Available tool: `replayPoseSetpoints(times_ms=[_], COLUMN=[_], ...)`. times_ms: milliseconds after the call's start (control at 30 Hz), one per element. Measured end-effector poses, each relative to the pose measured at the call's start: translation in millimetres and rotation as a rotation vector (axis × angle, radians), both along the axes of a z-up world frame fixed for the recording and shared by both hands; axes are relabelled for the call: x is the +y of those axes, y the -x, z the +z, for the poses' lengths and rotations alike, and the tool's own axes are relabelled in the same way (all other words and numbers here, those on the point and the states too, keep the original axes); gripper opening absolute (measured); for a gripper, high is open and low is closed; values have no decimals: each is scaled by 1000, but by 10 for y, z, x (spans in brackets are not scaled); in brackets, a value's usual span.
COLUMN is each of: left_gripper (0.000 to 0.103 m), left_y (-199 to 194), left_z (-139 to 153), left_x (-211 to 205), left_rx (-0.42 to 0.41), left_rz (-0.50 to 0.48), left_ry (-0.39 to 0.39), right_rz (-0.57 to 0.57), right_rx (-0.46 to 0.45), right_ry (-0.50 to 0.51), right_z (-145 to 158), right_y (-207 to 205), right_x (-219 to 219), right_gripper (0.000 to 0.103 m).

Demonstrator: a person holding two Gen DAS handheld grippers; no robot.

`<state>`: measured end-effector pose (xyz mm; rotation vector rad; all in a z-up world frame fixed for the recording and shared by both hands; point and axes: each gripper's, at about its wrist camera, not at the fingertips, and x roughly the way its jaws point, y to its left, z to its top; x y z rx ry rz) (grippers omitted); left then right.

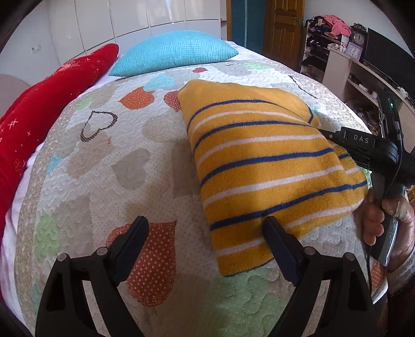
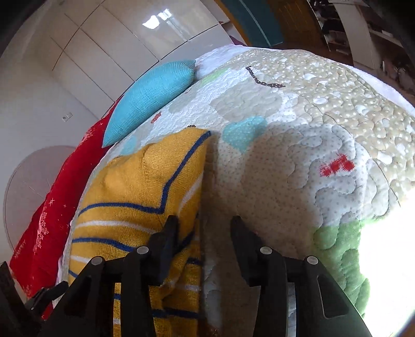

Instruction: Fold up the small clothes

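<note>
A small yellow knit garment (image 1: 262, 166) with blue and white stripes lies folded on the quilted bedspread (image 1: 103, 160). My left gripper (image 1: 206, 228) is open and empty, low over the quilt at the garment's near left corner; its right finger (image 1: 278, 242) overlaps the garment's near edge. My right gripper (image 2: 203, 230) is open at the garment's right edge (image 2: 145, 191); its left finger (image 2: 168, 238) rests on the yellow fabric and its right finger (image 2: 243, 241) is over the quilt. In the left wrist view the right gripper (image 1: 363, 145) shows as a black tool lying on the garment's right side.
A turquoise cushion (image 1: 173, 51) and a red pillow (image 1: 44, 103) lie at the head of the bed. White wardrobe doors (image 1: 129, 20) stand behind. Shelves with clutter and a clock (image 1: 358, 39) stand at the right, beside a wooden door (image 1: 282, 26).
</note>
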<state>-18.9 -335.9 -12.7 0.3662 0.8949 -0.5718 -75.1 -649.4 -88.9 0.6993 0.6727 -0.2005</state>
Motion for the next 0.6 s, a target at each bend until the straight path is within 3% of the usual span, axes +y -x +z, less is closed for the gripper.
replayPoseSetpoints(times_ms=[100, 267, 467, 600], left_gripper=[89, 89, 89, 89], left_y=[87, 9, -436, -763], left_z=[75, 237, 214, 57], left_x=[43, 173, 177, 82], left_rx=[-34, -59, 1, 112], left_rz=[-11, 20, 64, 18], left_ry=[-13, 32, 108, 213], right_rz=[-5, -2, -2, 0], right_rx=[-1, -51, -61, -81], right_ry=[12, -72, -76, -99], right_z=[13, -44, -42, -59], right_y=[11, 150, 196, 211], right_x=[33, -35, -17, -38], right_gripper=[46, 48, 48, 50])
